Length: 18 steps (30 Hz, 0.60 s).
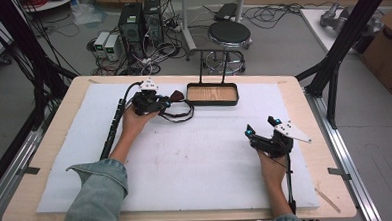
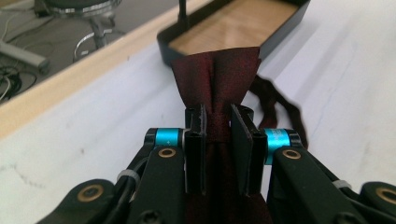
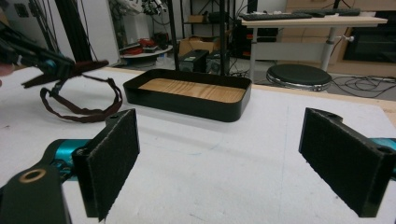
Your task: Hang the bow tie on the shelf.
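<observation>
I found the left gripper (image 2: 217, 133) clamped on the maroon bow tie (image 2: 215, 81); right gripper (image 3: 219, 163) stood wide, idle. Judged next: carry it right into the tray (image 1: 213, 102).

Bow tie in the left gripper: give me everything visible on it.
The bow tie is dark maroon, of woven-looking fabric with a slight sheen, pleated at the middle. The left gripper is shut on its centre knot, one wing fanning out beyond the pads. Its thin neck strap of the same colour hangs off it in a loose loop that reaches the white table cover, near the black tray with a wooden floor.
</observation>
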Motion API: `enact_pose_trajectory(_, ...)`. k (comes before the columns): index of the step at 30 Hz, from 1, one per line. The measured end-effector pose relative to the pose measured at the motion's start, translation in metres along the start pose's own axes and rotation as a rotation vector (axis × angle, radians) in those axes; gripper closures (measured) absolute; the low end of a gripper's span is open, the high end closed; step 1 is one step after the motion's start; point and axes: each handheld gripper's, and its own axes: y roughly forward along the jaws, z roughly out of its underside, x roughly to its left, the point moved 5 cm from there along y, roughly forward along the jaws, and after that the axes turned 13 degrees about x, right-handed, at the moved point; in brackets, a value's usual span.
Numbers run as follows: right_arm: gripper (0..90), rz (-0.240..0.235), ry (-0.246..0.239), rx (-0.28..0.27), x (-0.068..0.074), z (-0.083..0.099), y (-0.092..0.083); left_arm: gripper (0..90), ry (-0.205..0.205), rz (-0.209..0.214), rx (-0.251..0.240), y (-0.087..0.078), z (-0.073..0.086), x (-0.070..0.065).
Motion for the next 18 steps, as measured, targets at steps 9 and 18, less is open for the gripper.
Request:
enact_pose_trajectory(9, 11.5, 0.0, 0.008, 0.004, 0.0, 0.0, 0.0, 75.7, -0.007, 0.042, -0.097, -0.015, -0.027, -0.009)
enact_pose_trajectory(18, 11.5, -0.005, 0.012, 0.006, -0.001, 0.0, 0.0, 75.7, -0.031, 0.052, -0.141, -0.017, -0.047, -0.015)
